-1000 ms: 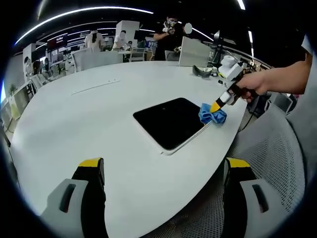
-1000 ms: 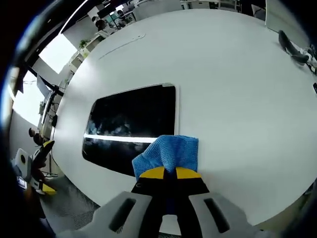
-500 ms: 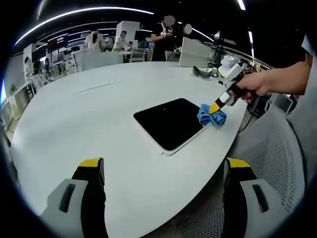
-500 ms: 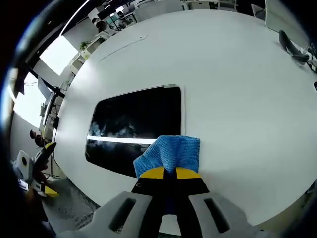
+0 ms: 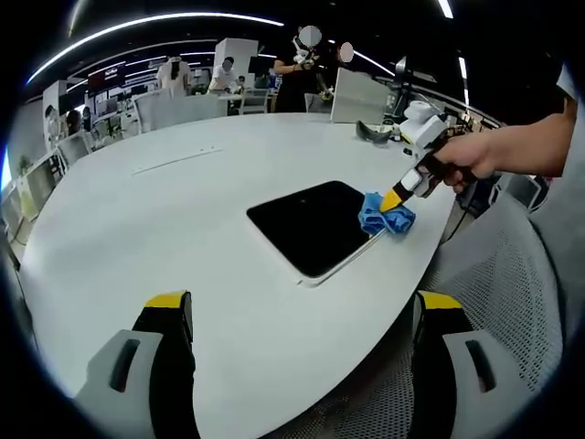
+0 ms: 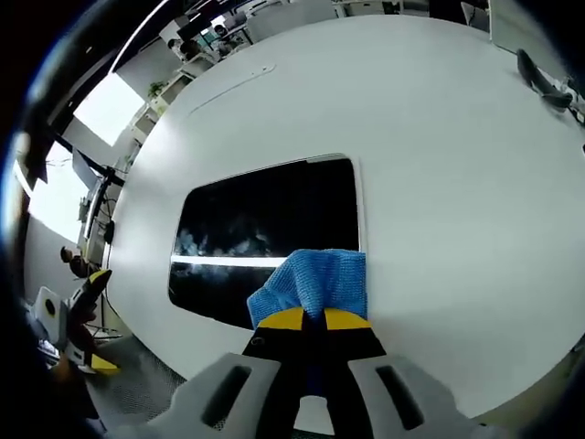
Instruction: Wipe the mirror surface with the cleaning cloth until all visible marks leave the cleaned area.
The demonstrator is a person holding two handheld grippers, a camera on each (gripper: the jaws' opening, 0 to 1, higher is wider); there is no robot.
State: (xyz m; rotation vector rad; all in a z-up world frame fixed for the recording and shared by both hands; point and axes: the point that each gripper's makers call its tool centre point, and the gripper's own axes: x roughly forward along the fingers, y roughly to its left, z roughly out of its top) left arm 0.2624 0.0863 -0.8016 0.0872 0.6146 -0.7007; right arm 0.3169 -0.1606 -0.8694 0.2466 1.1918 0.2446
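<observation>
now the right gripper (image 6: 309,319) pins the cloth (image 6: 315,283) on the mirror (image 6: 265,233) edge.

Mirror (image 5: 315,225) lay flat on the desk (image 5: 164,210) near its edge | cloth (image 6: 315,283) rested over the mirror's edge | chair (image 5: 498,274) stood beside the desk

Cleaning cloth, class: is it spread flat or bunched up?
Bunched up. The blue cleaning cloth sits crumpled in the right claw, its folds lying across the mirror edge.
</observation>
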